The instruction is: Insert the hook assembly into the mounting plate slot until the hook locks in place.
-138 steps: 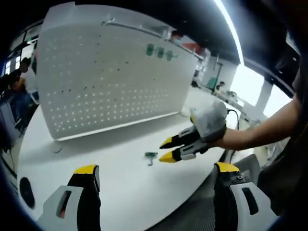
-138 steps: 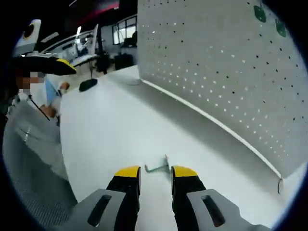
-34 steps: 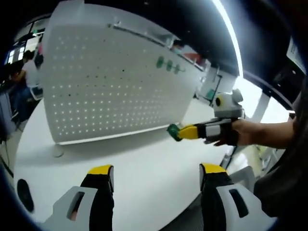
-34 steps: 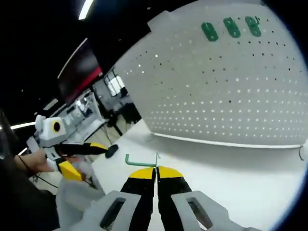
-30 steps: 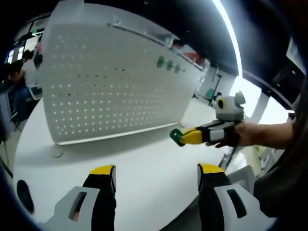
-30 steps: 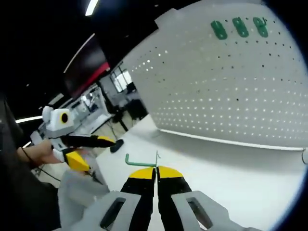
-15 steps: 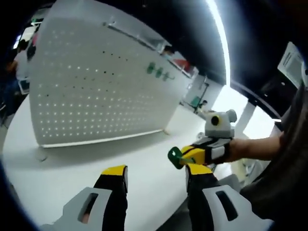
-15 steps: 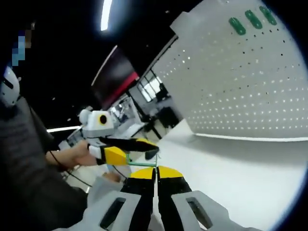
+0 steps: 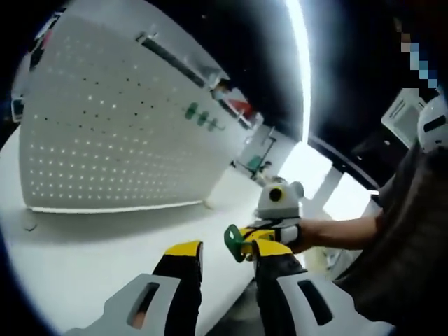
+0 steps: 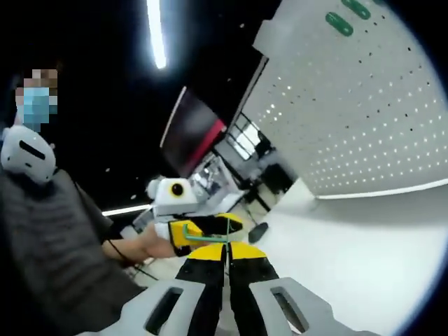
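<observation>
Nearest, one green hook (image 10: 204,238) is seen pinched between the closed jaws of the right gripper (image 10: 227,253), its wire end sticking out beyond the yellow tips. Just past it the left gripper (image 9: 227,252) is held, jaws parted around a gap, with the hook (image 9: 234,242) level with its tips. Under both, one white table (image 9: 77,259) is spread. Farther back one white pegboard (image 9: 105,154) is stood upright, and three green hooks (image 9: 201,117) are counted near its upper edge.
</observation>
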A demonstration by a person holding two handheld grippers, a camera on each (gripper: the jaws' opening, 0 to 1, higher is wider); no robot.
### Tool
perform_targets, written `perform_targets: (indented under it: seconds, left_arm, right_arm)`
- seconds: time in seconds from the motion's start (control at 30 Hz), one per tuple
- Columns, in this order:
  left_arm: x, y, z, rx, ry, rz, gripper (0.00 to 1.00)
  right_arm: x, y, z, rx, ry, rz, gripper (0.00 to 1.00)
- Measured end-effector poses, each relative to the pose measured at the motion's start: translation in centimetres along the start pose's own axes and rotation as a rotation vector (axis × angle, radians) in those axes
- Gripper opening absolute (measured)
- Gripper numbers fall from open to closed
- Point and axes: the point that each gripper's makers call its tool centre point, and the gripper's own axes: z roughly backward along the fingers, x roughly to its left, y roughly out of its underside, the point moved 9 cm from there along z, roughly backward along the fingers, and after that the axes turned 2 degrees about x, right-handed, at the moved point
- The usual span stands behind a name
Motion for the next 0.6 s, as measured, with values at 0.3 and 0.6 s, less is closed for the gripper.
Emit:
perform_targets:
  seconds: [0.3, 0.6]
  left_arm:
    - [-1.2, -0.7, -0.3, -0.039, 0.094, 0.046, 0.21]
    - [-1.7, -0.9, -0.4, -0.046, 0.141, 0.069, 0.1]
  right_arm:
    - [1.0, -0.4, -0.3, -0.041, -0.086, -0.037, 0.0]
    - [1.6, -0.3, -0.9, -0.039, -0.127, -0.038, 0.0]
